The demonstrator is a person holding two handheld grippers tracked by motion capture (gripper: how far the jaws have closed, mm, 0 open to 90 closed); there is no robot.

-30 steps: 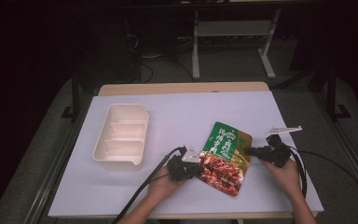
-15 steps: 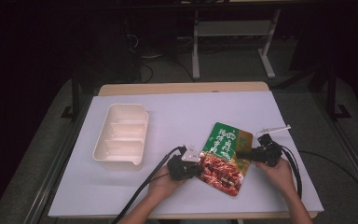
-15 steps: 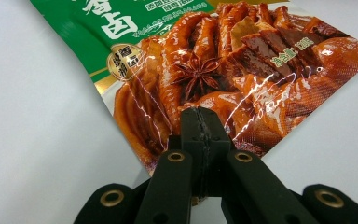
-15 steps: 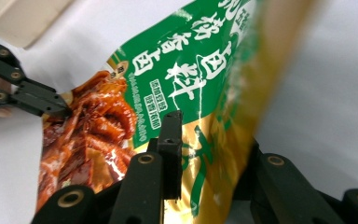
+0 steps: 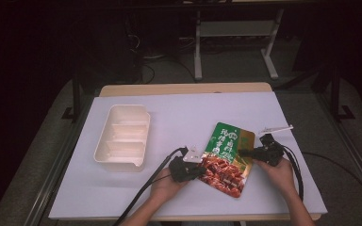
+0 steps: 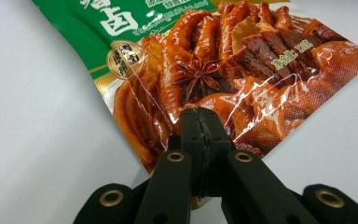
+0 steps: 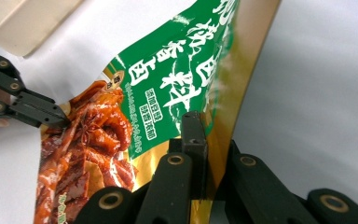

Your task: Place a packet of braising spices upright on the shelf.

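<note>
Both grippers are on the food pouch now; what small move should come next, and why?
Probably lift it together, toward the white tray. The left gripper is shut on the food pouch at its lower edge, the right gripper on its gold side edge, and the tray's compartments look empty.

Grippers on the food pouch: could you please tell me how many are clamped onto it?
2. The left gripper is shut on the food pouch at its left edge, over the printed meat; the right gripper is shut on its right, gold edge.
</note>
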